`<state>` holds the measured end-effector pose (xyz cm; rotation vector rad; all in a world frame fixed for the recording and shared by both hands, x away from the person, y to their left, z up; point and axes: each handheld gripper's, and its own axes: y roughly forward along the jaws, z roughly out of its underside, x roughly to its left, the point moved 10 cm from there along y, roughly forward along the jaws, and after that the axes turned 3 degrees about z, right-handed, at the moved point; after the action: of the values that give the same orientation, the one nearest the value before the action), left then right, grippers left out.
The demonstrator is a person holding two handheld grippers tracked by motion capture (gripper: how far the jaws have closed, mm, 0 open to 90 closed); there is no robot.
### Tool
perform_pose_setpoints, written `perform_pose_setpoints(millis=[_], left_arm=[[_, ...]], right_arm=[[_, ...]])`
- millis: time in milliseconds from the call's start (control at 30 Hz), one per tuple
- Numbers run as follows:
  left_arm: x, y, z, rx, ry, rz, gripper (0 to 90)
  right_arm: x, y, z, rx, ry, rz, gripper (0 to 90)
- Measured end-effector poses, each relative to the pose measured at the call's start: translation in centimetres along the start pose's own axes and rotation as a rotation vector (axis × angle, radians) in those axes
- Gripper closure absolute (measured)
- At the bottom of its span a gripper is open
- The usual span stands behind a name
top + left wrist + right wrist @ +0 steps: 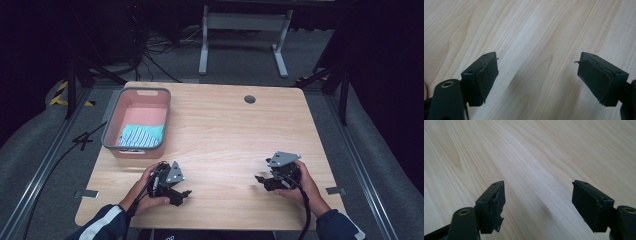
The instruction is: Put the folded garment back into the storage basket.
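The left tongs (184,194) and the right tongs (261,179) both sit low over the pale wooden tabletop (225,130), near the person's edge of it. In the left gripper view the left tongs (537,75) have their two black pads wide apart with nothing between them, just bare wood. In the right gripper view the right tongs (537,203) are wide apart too, and they hold nothing.

The thing nearest to them is a folded cloth with blue-green and white stripes (142,135). It lies inside a pink plastic basket with a grey rim (111,120). The basket stands just past the left tongs and a bit to their outer side. It is well apart from the right tongs.

The cloth looks soft, light and floppy. It will likely bend and hang down when lifted. It is not slippery and will not break. A good spot to pinch it is a folded edge on top, where the layers lie together.
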<state>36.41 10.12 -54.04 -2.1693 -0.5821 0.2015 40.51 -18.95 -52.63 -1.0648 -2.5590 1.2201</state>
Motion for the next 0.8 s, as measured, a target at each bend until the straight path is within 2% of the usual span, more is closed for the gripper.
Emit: perform_pose_setpoints(millis=[33, 133, 200, 233, 267, 300, 333, 400, 533, 800], left_arm=[[0.0, 0.2, 0.5, 0.001, -0.007, 0.018, 17.0], [0.1, 0.3, 0.8, 0.002, -0.011, 0.023, 17.0], [0.2, 0.4, 1.2, -0.009, -0.027, 0.031, 16.0], [0.3, 0.4, 1.5, -0.024, -0.059, 0.047, 16.0], [0.3, 0.4, 1.5, -0.024, -0.059, 0.047, 15.9], [0.4, 0.4, 1.7, -0.053, -0.105, 0.072, 15.7], [0.4, 0.4, 1.7, -0.053, -0.105, 0.072, 15.8], [0.4, 0.5, 1.9, -0.095, -0.097, 0.066, 15.1], [0.4, 0.4, 1.9, -0.096, -0.094, 0.07, 15.0], [0.5, 0.5, 1.9, -0.089, -0.09, 0.071, 13.2]], right_arm=[[-0.3, -0.3, 1.3, 0.003, 0.033, 0.002, 26.6], [-0.5, -0.6, 2.3, 0.0, 0.057, 0.005, 26.2], [-0.7, -1.1, 3.8, -0.011, 0.103, 0.001, 24.2], [-0.9, -1.3, 4.3, -0.015, 0.111, 0.013, 24.2], [-0.9, -1.3, 4.3, -0.015, 0.111, 0.013, 24.2], [-1.1, -1.4, 5.1, -0.02, 0.14, 0.02, 22.7], [-1.1, -1.4, 5.1, -0.02, 0.14, 0.02, 22.7], [-1.3, -1.5, 5.7, -0.042, 0.17, 0.022, 19.9], [-1.8, -1.8, 6.5, -0.062, 0.226, 0.001, 17.6], [-1.8, -1.8, 6.6, -0.059, 0.23, 0.01, 16.8]])
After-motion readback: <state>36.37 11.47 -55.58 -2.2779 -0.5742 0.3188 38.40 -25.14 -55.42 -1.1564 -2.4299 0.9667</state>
